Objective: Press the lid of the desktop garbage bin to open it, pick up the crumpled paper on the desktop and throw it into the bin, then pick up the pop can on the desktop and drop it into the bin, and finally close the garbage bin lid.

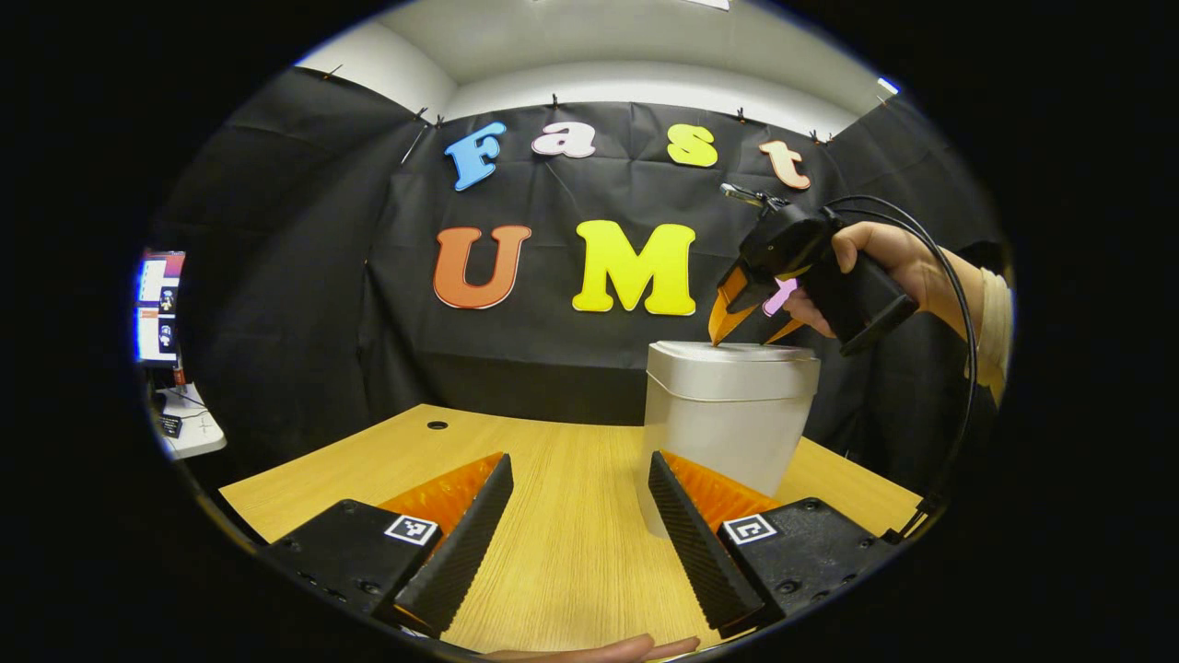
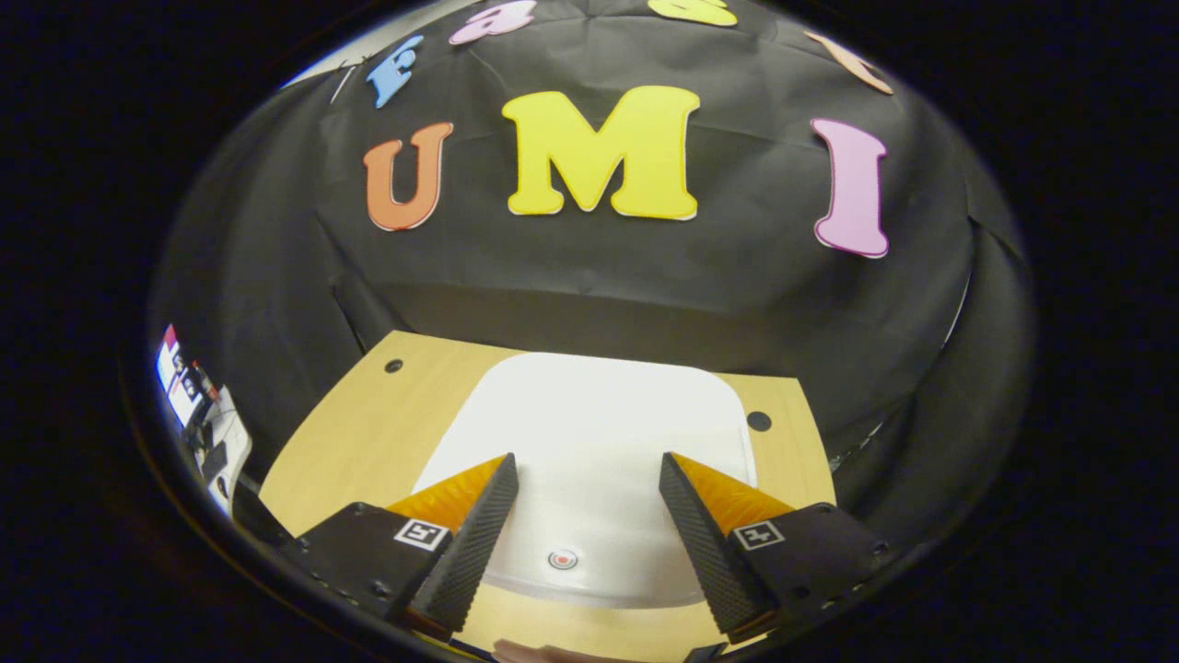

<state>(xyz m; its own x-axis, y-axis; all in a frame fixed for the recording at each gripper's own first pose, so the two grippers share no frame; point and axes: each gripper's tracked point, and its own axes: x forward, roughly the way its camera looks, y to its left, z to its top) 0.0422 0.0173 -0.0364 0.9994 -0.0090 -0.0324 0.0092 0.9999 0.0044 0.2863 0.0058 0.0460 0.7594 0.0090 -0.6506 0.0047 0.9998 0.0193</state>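
On the wooden desk [image 1: 562, 516] in the left gripper view there's one white garbage bin [image 1: 728, 419], lid [image 1: 732, 353] shut, so can't tell what's inside. The left gripper [image 1: 578, 479] hangs low over the desk with its jaws spread wide, nothing between them, bin just beside its right finger. Farther off, a hand [image 1: 889, 262] holds the right gripper [image 1: 748, 324] tipped down, fingertips right at the lid's top, spread apart. One cable hole [image 1: 437, 425] sits near the desk's back edge.

Right gripper view looks straight down on the lid [image 2: 599, 433]: one small round button [image 2: 563, 559] near its front edge, between the parted fingers of the right gripper [image 2: 588, 474], which grips nothing. Two desk holes [image 2: 393, 366] flank the bin
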